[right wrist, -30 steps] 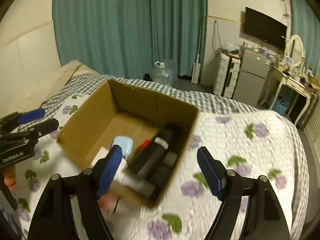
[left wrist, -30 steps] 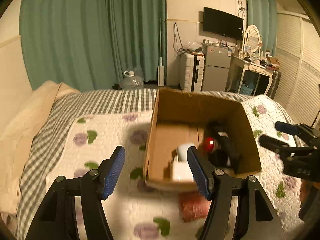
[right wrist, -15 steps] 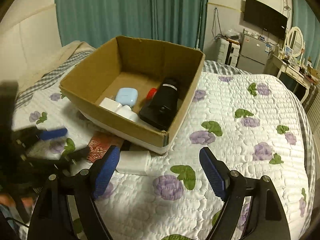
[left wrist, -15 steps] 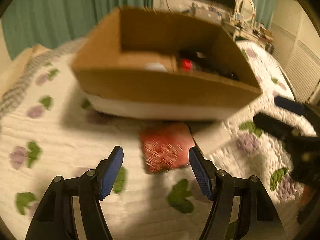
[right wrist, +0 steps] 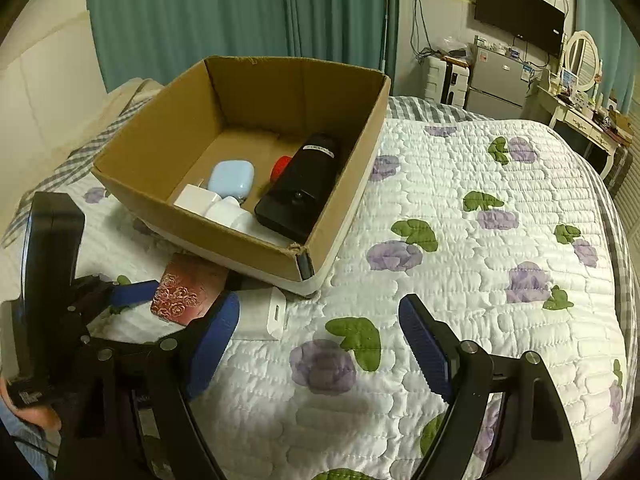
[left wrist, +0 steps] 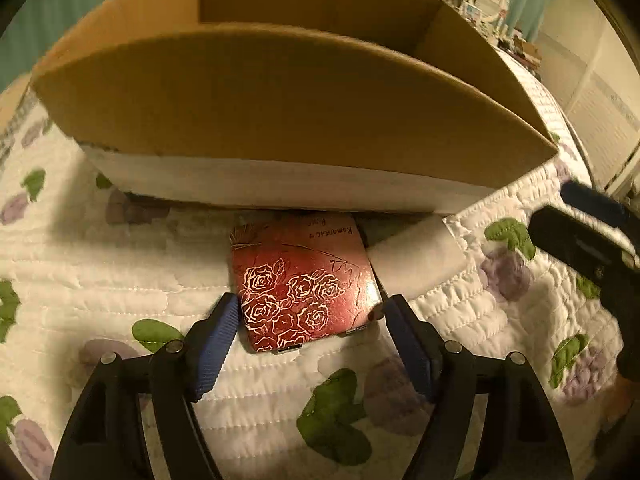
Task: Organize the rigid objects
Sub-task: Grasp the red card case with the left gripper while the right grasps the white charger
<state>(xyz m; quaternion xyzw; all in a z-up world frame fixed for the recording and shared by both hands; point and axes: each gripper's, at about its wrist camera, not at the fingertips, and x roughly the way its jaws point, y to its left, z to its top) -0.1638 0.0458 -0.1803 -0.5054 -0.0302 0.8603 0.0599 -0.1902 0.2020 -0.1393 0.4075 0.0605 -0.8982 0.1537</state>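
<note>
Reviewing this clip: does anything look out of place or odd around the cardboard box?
Yes. Two items lie outside the cardboard box on the quilt: a red rose-patterned case, its far end running under the box's near edge, and a white charger beside it. The left gripper straddles the case, open. Nothing looks spilled or damaged.

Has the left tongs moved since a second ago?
Yes. It has dropped down and forward toward the cardboard box, whose near wall now fills its view, and its open jaws now straddle the red rose case on the quilt.
</note>
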